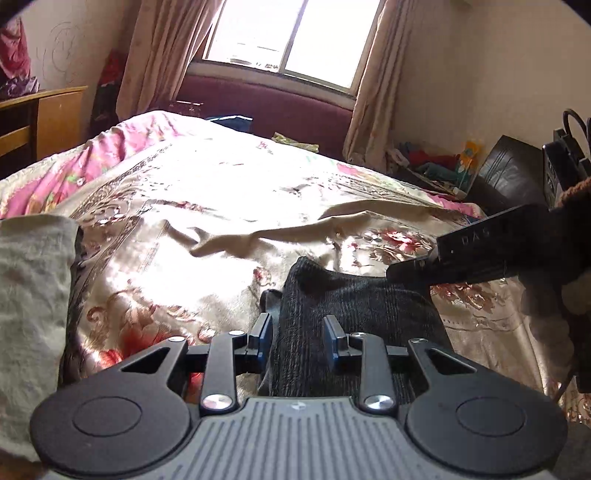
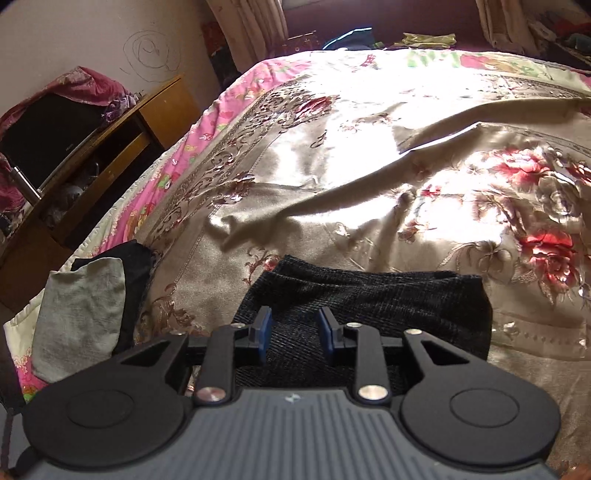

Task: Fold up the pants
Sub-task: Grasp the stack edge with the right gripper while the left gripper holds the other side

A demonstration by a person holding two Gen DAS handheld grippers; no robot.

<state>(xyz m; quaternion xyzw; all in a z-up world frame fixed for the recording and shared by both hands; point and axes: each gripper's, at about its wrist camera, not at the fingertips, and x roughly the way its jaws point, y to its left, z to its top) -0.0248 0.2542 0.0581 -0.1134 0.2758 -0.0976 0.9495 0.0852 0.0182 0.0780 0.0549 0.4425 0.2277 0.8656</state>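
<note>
Dark ribbed folded pants (image 2: pixel 369 299) lie on the floral satin bed (image 2: pixel 332 147); left gripper (image 1: pixel 298 334) and right gripper (image 2: pixel 293 328) hover narrowly parted, seemingly empty

Both views are taken from just behind the fingers of a hand-held gripper, low and close over the bed (image 1: pixel 207 177). The left view is aimed along the bed toward the window (image 1: pixel 284 33) (the right hand-held gripper (image 1: pixel 410 271) enters beside it). The right view is tilted more steeply down. The folded dark pants (image 2: pixel 369 299) and the floral bedspread (image 2: pixel 332 147) are shared.
</note>
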